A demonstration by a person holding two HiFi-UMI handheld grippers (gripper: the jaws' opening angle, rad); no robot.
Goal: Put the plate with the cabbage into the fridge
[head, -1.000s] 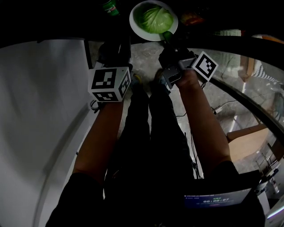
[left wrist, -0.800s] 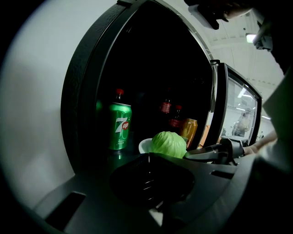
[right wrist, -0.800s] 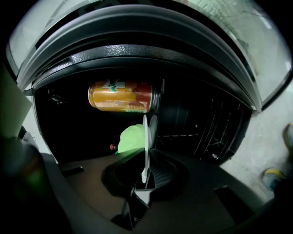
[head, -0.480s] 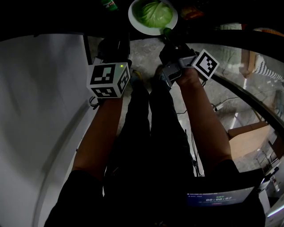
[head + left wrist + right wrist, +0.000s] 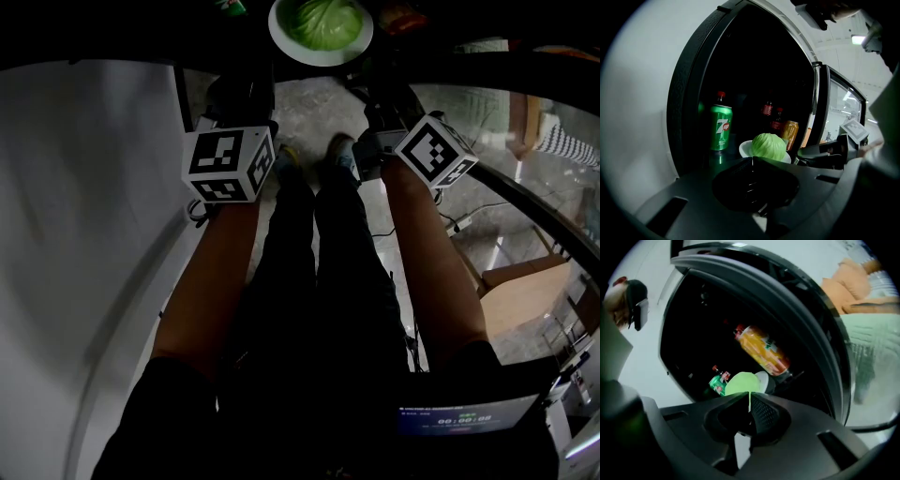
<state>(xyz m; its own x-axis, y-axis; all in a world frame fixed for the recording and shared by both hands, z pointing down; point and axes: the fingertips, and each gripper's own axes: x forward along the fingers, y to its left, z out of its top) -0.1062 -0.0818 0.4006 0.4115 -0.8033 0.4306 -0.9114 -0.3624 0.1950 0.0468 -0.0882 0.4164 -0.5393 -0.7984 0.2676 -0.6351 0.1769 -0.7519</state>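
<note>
The white plate [image 5: 321,28] with the green cabbage [image 5: 328,19] rests on a dark shelf inside the open fridge, at the top of the head view. In the left gripper view the cabbage [image 5: 768,146] lies just beyond my left gripper [image 5: 752,161], whose jaws are shut on nothing. My right gripper [image 5: 749,399] is shut too, with the cabbage [image 5: 743,383] and the plate [image 5: 765,380] a short way ahead of its tips and apart from them. In the head view, both marker cubes [image 5: 230,164] [image 5: 434,150] hover below the plate.
A green soda can [image 5: 721,127] stands left of the plate, an orange can [image 5: 790,133] and dark bottles [image 5: 768,108] behind it. The glass fridge door [image 5: 839,108] hangs open on the right. The white fridge wall [image 5: 84,234] is at my left, a cardboard box [image 5: 525,300] to the right.
My right gripper has come off the plate's rim and drawn back to the right. The plate stays on the shelf. The left gripper has barely moved.
</note>
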